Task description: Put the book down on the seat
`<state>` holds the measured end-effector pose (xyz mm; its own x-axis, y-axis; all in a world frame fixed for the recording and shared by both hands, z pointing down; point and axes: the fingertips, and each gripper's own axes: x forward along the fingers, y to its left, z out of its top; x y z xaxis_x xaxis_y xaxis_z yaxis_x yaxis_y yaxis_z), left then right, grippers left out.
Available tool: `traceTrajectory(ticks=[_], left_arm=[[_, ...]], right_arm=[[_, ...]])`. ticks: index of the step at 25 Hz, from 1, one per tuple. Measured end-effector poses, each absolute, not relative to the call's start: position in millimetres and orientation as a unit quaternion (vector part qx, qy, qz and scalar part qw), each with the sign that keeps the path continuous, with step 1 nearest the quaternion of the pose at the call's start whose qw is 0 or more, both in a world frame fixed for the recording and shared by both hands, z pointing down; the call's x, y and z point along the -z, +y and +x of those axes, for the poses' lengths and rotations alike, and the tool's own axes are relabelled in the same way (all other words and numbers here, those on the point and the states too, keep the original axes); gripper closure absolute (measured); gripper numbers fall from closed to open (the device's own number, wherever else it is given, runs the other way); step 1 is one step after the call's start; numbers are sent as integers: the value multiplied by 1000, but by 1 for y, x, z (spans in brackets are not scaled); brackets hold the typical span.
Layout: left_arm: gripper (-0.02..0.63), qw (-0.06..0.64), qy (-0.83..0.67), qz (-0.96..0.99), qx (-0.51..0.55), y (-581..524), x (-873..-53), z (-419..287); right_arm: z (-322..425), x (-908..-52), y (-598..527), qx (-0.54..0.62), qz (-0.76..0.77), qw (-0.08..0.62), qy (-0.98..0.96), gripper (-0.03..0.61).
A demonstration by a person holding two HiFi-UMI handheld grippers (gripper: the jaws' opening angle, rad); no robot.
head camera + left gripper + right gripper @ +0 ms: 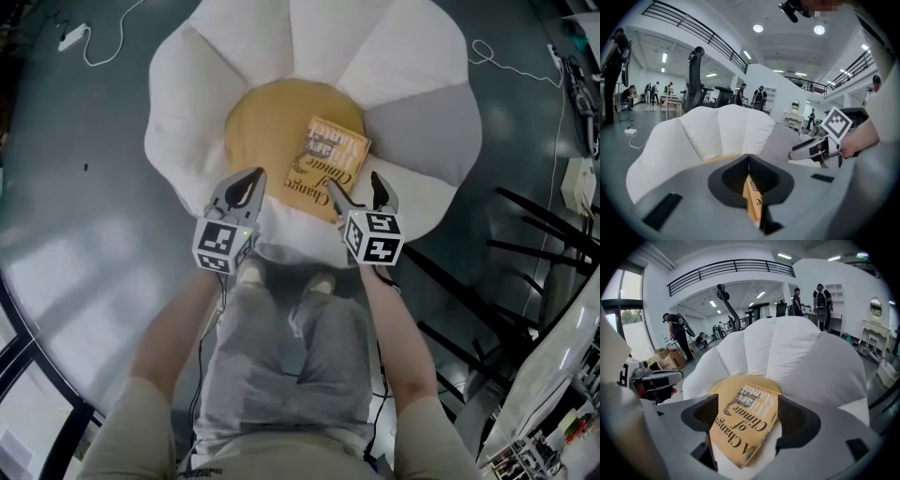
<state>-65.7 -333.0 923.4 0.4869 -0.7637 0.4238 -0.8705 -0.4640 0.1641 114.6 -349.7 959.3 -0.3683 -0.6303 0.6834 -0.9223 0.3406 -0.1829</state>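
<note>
A tan book (326, 167) with dark lettering lies flat on the yellow middle (262, 122) of a flower-shaped white and grey cushion seat (234, 47). My right gripper (354, 187) stands open at the book's near end. In the right gripper view its jaws stand wide on either side of the book (746, 423), and I see no pad pressing on it. My left gripper (251, 178) hovers just left of the book with its jaws together. A thin tan printed strip (752, 201) shows in the slit between them; what it is I cannot tell.
Grey floor surrounds the seat, with white cables at the back left (103, 52) and back right (487, 52). Black metal bars (525, 244) stand to the right. The person's legs and shoes (281, 281) are at the seat's near edge. People and an office chair (693, 75) stand far behind.
</note>
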Motion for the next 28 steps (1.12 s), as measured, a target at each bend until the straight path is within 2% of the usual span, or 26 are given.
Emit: traceTrajectory(ticks=[3,11,13,19,28], left_arm=[[604,190,-499,837,-119,-336,-884,-73],[604,167,-512,837,-99,-339,-754,-110],[604,164,-516,836,-91,-340,-717,-117],[604,140,-525,837,-67,-331,-599,-124],[604,68,-499,863,-36,-290,-422,-107]], right_arm=[[121,-915,-348,-269,511,243,-780,244],[108,-762,-341,-199,538,201,-794,346],[106,-715,-339,-169,546,187,-799,397],[101,-579,-321,-125,549,144,-814,428],[97,-389,-278,-66,533,83,-839,458]])
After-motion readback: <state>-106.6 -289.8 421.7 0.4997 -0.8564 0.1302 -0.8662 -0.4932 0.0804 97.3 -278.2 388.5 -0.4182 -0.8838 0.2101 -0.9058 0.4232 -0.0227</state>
